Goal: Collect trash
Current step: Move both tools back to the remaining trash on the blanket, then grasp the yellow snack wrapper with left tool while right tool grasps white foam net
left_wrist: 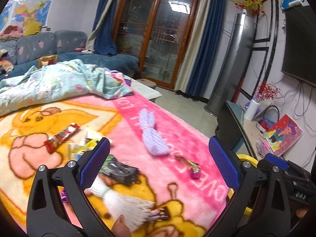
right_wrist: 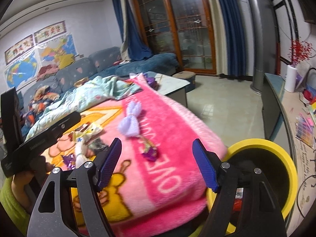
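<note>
Wrappers litter a pink-and-yellow cartoon blanket as both grippers hover above it, each with its blue-padded jaws spread wide and holding nothing. Between the fingers of the left gripper lie a purple candy wrapper, a lilac knitted bow just beyond it, and a dark foil packet close to the left pad; a red snack wrapper sits farther left, beside crumpled yellow-white packaging. Ahead of the right gripper, the same purple wrapper lies between the fingertips — while a yellow-rimmed trash bin stands just to its right, touching the blanket's edge.
</note>
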`<state>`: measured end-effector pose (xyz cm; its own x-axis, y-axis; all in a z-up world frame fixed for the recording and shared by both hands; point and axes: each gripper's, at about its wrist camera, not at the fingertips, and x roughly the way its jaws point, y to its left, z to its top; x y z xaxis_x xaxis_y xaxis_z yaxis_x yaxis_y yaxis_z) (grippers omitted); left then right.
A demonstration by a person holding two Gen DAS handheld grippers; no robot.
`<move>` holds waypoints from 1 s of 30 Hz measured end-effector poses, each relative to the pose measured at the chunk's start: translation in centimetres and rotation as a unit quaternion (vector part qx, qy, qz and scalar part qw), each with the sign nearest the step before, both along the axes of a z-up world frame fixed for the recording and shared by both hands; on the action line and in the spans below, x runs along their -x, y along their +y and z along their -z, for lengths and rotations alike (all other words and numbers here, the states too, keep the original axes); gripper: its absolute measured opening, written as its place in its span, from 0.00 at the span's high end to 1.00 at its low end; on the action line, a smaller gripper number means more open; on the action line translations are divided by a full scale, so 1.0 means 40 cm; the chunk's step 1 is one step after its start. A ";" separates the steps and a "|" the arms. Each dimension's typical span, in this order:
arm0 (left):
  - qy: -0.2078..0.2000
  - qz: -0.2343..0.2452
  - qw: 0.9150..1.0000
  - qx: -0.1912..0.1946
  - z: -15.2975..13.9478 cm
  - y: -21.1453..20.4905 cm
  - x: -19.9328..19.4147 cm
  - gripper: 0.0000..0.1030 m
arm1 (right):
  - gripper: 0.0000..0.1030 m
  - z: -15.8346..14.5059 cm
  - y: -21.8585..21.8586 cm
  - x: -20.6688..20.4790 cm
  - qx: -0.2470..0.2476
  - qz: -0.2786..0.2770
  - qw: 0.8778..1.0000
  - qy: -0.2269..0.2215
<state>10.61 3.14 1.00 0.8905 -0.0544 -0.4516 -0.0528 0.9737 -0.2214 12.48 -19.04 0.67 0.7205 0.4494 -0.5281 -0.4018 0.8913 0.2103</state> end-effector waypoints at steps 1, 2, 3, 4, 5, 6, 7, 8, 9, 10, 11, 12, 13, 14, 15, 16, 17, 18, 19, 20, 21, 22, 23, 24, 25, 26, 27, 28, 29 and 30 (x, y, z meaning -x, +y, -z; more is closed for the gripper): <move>0.000 -0.006 1.000 0.000 0.000 0.012 0.002 0.11 | 0.31 0.001 0.015 0.002 0.001 -0.008 1.000 0.002; 0.000 -0.011 1.000 0.000 0.001 0.023 0.003 0.11 | 0.31 0.002 0.024 0.004 0.002 -0.014 1.000 0.003; 0.002 -0.017 1.000 0.000 0.001 0.038 0.004 0.11 | 0.31 0.005 0.040 0.007 0.005 -0.022 1.000 0.005; 0.007 -0.021 1.000 -0.002 0.003 0.052 0.001 0.11 | 0.31 0.008 0.054 0.009 0.008 -0.027 1.000 0.006; 0.011 -0.023 1.000 -0.003 0.004 0.059 0.000 0.11 | 0.31 0.011 0.070 0.011 0.010 -0.035 0.999 0.008; 0.016 -0.030 0.999 -0.003 0.005 0.074 -0.003 0.11 | 0.31 0.015 0.083 0.013 0.013 -0.041 0.999 0.010; 0.018 -0.034 0.999 -0.002 0.006 0.086 -0.004 0.11 | 0.31 0.018 0.101 0.015 0.015 -0.049 0.999 0.013; 0.020 -0.039 0.999 0.000 0.008 0.100 -0.006 0.11 | 0.31 0.022 0.115 0.017 0.016 -0.056 0.998 0.015; 0.022 -0.044 0.999 0.001 0.010 0.111 -0.006 0.11 | 0.31 0.025 0.127 0.021 0.017 -0.061 0.998 0.017; 0.023 -0.050 0.998 0.003 0.012 0.124 -0.006 0.11 | 0.31 0.029 0.141 0.022 0.019 -0.069 0.997 0.020; 0.025 -0.054 0.998 0.005 0.014 0.139 -0.006 0.11 | 0.31 0.032 0.156 0.023 0.021 -0.075 0.997 0.021; 0.027 -0.057 0.998 0.006 0.016 0.150 -0.007 0.11 | 0.31 0.035 0.172 0.026 0.022 -0.084 0.996 0.023; 0.029 -0.062 0.998 0.007 0.019 0.165 -0.006 0.11 | 0.31 0.039 0.190 0.028 0.023 -0.094 0.995 0.026; 0.031 -0.070 0.997 0.007 0.022 0.181 -0.006 0.11 | 0.31 0.041 0.200 0.029 0.025 -0.100 0.994 0.027; 0.033 -0.076 0.997 0.009 0.024 0.193 -0.006 0.11 | 0.31 0.047 0.220 0.030 0.029 -0.108 0.993 0.028; 0.036 -0.081 0.996 0.012 0.029 0.209 -0.006 0.11 | 0.31 0.052 0.237 0.030 0.032 -0.115 0.992 0.030; 0.041 -0.084 0.995 0.016 0.034 0.222 -0.006 0.11 | 0.31 0.054 0.245 0.030 0.034 -0.119 0.992 0.031; 0.048 -0.090 0.995 0.019 0.042 0.241 -0.007 0.11 | 0.31 0.060 0.264 0.030 0.035 -0.126 0.991 0.034; 0.050 -0.095 0.994 0.019 0.046 0.252 -0.009 0.11 | 0.31 0.065 0.279 0.030 0.037 -0.131 0.990 0.036; 0.054 -0.100 0.993 0.018 0.052 0.264 -0.010 0.11 | 0.31 0.066 0.289 0.030 0.039 -0.134 0.990 0.037; 0.060 -0.103 0.993 0.018 0.060 0.277 -0.011 0.11 | 0.31 0.071 0.304 0.029 0.041 -0.139 0.989 0.040; 0.065 -0.104 0.992 0.019 0.067 0.284 -0.014 0.11 | 0.31 0.075 0.318 0.027 0.044 -0.144 0.988 0.042; 0.072 -0.104 0.992 0.022 0.077 0.294 -0.017 0.11 | 0.31 0.080 0.330 0.026 0.046 -0.147 0.987 0.044; 0.076 -0.104 0.991 0.024 0.083 0.299 -0.019 0.11 | 0.31 0.087 0.343 0.023 0.051 -0.152 0.986 0.047; 0.082 -0.102 0.991 0.027 0.092 0.306 -0.022 0.11 | 0.31 0.095 0.353 0.020 0.055 -0.156 0.985 0.050; 0.087 -0.101 0.991 0.031 0.101 0.313 -0.026 0.11 | 0.31 0.104 0.366 0.017 0.061 -0.162 0.983 0.055; 0.090 -0.099 0.990 0.035 0.109 0.318 -0.029 0.11 | 0.31 0.111 0.373 0.016 0.066 -0.164 0.983 0.056; 0.093 -0.095 0.990 0.042 0.116 0.324 -0.032 0.13 | 0.31 0.120 0.382 0.014 0.072 -0.167 0.982 0.058; 0.096 -0.092 0.990 0.048 0.122 0.329 -0.035 0.19 | 0.31 0.128 0.392 0.012 0.078 -0.171 0.980 0.060; 0.101 -0.089 0.989 0.055 0.131 0.336 -0.039 0.22 | 0.31 0.136 0.402 0.010 0.086 -0.175 0.979 0.062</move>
